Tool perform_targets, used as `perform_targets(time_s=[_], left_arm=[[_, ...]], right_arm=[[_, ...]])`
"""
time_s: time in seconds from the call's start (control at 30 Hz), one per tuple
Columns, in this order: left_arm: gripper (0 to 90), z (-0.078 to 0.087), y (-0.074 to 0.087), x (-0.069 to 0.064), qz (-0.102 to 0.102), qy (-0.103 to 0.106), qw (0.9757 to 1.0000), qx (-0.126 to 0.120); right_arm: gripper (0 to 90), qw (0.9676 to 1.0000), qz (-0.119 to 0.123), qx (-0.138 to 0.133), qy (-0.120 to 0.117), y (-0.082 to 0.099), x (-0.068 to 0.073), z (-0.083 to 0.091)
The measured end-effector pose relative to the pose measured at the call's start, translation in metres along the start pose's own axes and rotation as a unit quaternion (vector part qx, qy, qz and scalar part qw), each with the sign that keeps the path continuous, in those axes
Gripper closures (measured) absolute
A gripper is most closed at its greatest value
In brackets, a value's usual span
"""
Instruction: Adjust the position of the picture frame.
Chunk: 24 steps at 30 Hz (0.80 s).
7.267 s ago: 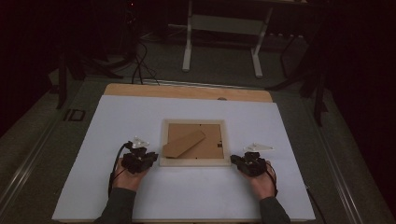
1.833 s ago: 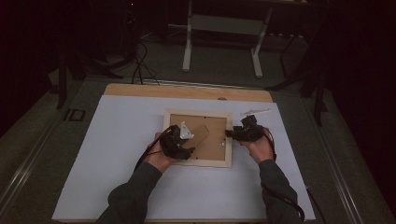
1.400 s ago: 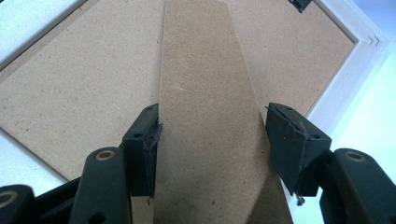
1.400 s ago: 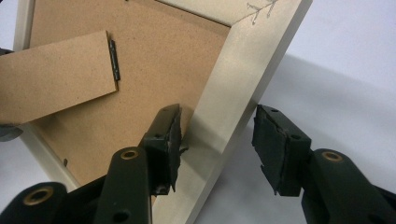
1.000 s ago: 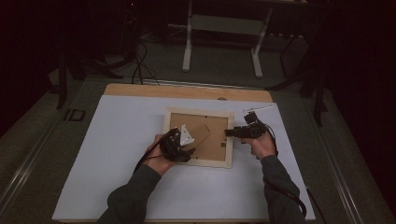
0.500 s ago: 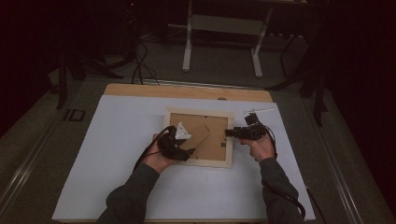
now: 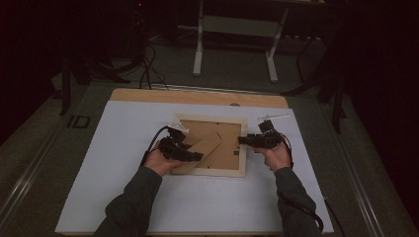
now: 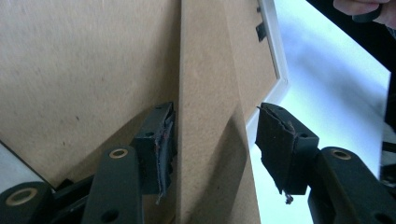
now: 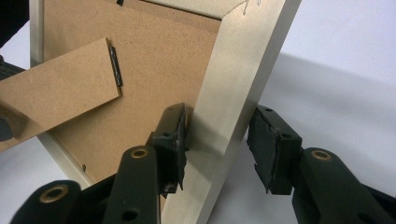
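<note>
Picture frame (image 7: 210, 146) lies face down mid-table on the white sheet (image 7: 123, 133), brown backing up. Its fold-out stand flap (image 7: 200, 150) runs from the hinge toward 8 o'clock. Left gripper (image 7: 190, 155) is at the frame's 8 o'clock corner, jaws straddling the flap (image 8: 210, 116): one pad touches its edge, the other is clear; they've just been closing, not yet pinching. Right gripper (image 7: 244, 140) at 3 o'clock straddles the frame's side rail (image 9: 233, 102); inner pad touches, outer one off.
</note>
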<state>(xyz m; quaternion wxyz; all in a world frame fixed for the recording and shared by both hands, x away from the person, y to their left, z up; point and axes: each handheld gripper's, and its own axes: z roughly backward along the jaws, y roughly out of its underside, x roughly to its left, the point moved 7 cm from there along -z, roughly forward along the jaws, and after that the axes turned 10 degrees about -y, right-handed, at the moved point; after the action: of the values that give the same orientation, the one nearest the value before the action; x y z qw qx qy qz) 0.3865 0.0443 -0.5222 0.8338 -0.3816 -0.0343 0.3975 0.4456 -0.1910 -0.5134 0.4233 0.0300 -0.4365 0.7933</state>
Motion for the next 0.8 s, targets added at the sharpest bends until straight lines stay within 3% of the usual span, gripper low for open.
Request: perform_targets(time_s=[0.13, 0.2, 0.37, 0.8], left_arm=[[56.5, -0.0014, 0.0016, 0.0001, -0.004, -0.003, 0.9999, 0.011], [58.1, -0.0018, 0.0021, -0.0014, -0.013, -0.006, 0.9998, 0.017], [62.7, 0.0003, 0.0009, -0.0023, -0.012, -0.001, 0.9998, 0.018], [65.8, -0.0026, -0.0037, -0.0044, -0.025, -0.018, 0.9994, 0.015]], right_arm=[[57.0, 1.0, 0.003, -0.001, 0.002, -0.0001, 0.0006, 0.0006], [57.0, 1.0, 0.005, -0.002, 0.002, -0.0002, 0.0013, 0.001], [57.2, 0.9999, 0.011, -0.004, 0.005, -0.0005, 0.0028, 0.0028], [58.7, 0.9993, 0.021, -0.02, 0.024, -0.0047, 0.0044, 0.0102]])
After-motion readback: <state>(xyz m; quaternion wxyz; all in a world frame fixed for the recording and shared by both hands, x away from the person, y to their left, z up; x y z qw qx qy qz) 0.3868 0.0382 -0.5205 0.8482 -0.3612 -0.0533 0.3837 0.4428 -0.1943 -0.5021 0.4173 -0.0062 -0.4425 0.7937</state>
